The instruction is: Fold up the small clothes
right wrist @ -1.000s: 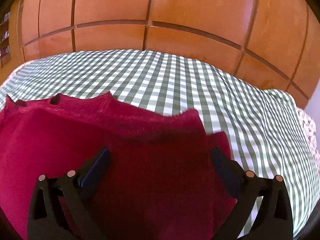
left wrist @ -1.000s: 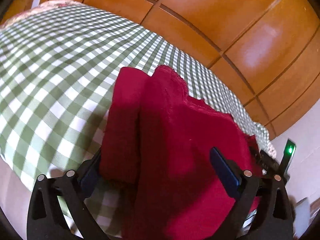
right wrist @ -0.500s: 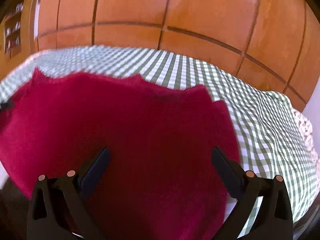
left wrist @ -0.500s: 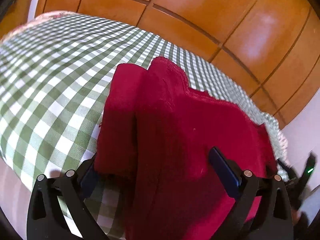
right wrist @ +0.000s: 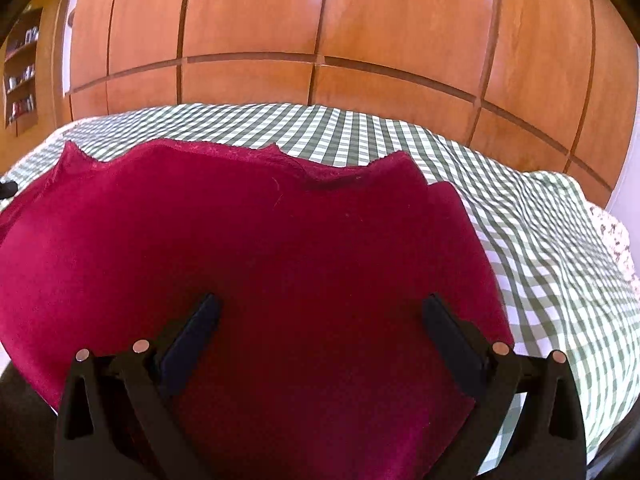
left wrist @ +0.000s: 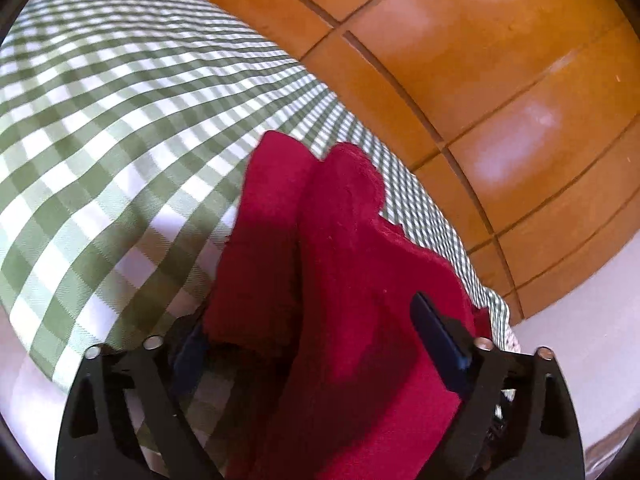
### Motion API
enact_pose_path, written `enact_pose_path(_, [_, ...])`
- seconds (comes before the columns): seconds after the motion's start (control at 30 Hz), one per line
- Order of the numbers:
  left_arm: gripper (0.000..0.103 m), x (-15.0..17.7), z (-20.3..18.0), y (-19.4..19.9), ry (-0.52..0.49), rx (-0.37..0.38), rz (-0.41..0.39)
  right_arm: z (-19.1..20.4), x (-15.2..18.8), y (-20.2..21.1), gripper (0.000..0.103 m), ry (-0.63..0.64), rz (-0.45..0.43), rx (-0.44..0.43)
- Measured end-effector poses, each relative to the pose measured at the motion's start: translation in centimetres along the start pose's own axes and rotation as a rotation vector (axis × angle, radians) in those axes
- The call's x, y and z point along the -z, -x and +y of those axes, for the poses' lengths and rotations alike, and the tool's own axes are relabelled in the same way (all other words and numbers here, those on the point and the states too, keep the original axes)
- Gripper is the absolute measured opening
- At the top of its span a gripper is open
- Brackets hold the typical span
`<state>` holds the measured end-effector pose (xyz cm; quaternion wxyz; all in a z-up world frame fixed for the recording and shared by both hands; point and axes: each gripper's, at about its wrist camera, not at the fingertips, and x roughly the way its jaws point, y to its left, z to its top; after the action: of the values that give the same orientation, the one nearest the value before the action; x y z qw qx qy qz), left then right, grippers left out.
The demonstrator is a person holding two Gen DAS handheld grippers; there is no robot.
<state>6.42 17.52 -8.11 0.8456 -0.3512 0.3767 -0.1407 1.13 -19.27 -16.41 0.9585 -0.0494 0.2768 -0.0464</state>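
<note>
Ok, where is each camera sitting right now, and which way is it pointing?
Left wrist: rides the left gripper, looking along its open fingers across the red garment and checked cloth towards wood panels; only the gripper's fingers show.
Right wrist: rides the right gripper, low over the garment, facing the cloth and panels, shelves far left; open fingers only.
Shared: garment, cloth, panels.

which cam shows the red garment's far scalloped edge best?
Right wrist: the garment's whole far edge runs across the frame against the checked cloth. Left wrist shows the garment obliquely, with only a stretch of that edge.
</note>
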Motion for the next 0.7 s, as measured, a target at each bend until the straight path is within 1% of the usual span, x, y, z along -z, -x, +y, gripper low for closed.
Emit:
enact_pose_path(0.07, [0.079, 0.0, 0.2, 0.2, 0.050, -0.013, -0.005, 0.2, 0.1, 0.2, 0.101, 0.000, -0.004, 0.003])
enact_pose_path(0.1, [0.079, 0.1, 0.4, 0.2, 0.065, -0.008, -0.004, 0.2, 0.1, 0.2, 0.101, -0.001, -0.006, 0.003])
enact_pose_path(0.17, [0.079, 0.1, 0.2, 0.0, 0.063, -0.008, 0.004, 0.2, 0.2, 0.3, 0.101, -0.004, -0.010, 0.004])
enact_pose_path(0.23, [0.062, 0.2, -0.5, -0.3, 0.030, -0.024, 0.026, 0.2, 0.3, 0.3, 0.101, -0.006, -0.014, 0.006])
enact_pose_path(0.27, [0.046, 0.2, -0.8, -0.6, 0.015, -0.055, 0.044, 0.3, 0.3, 0.3, 0.101, -0.007, -0.015, 0.007])
enact_pose_path(0.3, [0.040, 0.1, -1.0, -0.8, 0.011, -0.068, 0.052, 0.2, 0.2, 0.3, 0.101, -0.007, -0.015, 0.007])
enact_pose_path(0.4, [0.034, -0.3, -1.2, -0.6, 0.039, -0.042, 0.066, 0.2, 0.2, 0.3, 0.101, -0.007, -0.015, 0.005])
enact_pose_path(0.5, [0.032, -0.7, -2.2, -0.1, 0.023, -0.022, 0.060, 0.2, 0.2, 0.3, 0.101, -0.007, -0.015, 0.005])
enact_pose_path(0.57, [0.031, -0.9, -2.9, 0.3, 0.016, 0.004, 0.053, 0.2, 0.2, 0.3, 0.101, -0.007, -0.014, 0.002])
enact_pose_path(0.7, [0.030, -1.6, -4.9, 1.4, -0.013, 0.088, 0.036, 0.0, -0.4, 0.3, 0.101, 0.017, 0.013, -0.013])
